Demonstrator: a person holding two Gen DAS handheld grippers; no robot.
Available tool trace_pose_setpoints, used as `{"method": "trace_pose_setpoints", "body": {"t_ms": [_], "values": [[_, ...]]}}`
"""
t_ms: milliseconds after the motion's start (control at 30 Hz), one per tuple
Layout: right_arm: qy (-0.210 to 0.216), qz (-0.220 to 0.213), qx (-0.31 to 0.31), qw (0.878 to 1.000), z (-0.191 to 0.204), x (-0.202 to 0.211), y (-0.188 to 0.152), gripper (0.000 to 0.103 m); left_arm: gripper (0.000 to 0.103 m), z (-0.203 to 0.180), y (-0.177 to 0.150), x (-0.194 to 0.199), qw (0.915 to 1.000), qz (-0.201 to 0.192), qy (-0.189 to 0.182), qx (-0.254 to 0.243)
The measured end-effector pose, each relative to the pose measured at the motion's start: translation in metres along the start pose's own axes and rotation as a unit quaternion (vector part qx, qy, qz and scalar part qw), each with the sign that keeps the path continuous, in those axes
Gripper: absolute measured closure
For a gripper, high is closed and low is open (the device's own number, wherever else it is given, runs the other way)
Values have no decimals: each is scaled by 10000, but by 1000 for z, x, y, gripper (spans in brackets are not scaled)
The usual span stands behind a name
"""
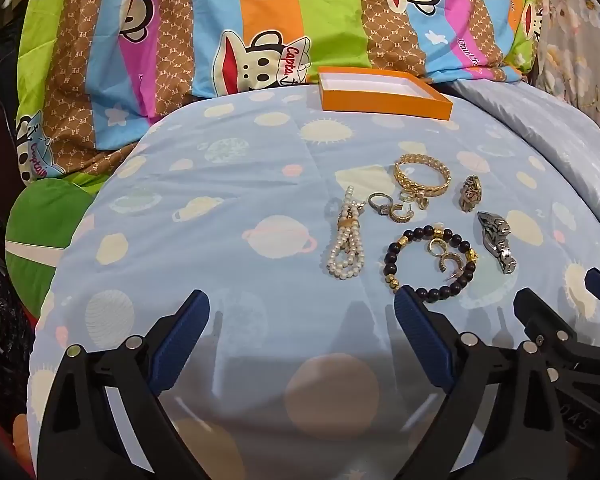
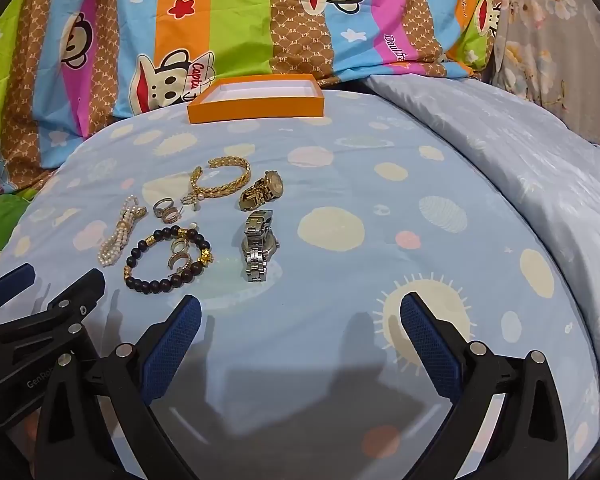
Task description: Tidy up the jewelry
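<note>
Left wrist view is showing my left gripper (image 1: 302, 308) hanging spread wide and empty, as is my right gripper (image 2: 300, 312). I'm judging the beaded bracelet (image 1: 430, 260) nearest, so I'm planning to pinch its rim, avoiding the earrings (image 1: 446, 258) lying inside. Farther off, the orange box (image 1: 384, 94) is waiting empty on the blue bedsheet (image 1: 219, 208).

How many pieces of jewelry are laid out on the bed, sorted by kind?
Bracelets: 3 – pearl bracelet, gold bracelet, black bead bracelet
Watches: 2 – gold watch, silver watch
Ring: 1 – silver ring
Small earrings and charms: too small and bunched to count
Total clearly countable: 6
</note>
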State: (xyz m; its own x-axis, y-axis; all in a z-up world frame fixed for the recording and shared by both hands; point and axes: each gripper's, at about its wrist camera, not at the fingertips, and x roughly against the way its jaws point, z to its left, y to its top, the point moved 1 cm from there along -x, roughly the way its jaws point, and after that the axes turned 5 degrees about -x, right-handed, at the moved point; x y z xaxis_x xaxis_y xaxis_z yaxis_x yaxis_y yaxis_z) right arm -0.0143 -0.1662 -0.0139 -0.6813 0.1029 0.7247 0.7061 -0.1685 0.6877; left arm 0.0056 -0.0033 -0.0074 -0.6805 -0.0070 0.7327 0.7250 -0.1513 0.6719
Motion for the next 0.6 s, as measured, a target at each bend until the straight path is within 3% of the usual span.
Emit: {"method": "trace_pose_setpoints", "body": {"t_ms": [600], "values": [[3,-29,0,10000,0,1,0,5,12,0,0,0,10000,7,5,-13]]}}
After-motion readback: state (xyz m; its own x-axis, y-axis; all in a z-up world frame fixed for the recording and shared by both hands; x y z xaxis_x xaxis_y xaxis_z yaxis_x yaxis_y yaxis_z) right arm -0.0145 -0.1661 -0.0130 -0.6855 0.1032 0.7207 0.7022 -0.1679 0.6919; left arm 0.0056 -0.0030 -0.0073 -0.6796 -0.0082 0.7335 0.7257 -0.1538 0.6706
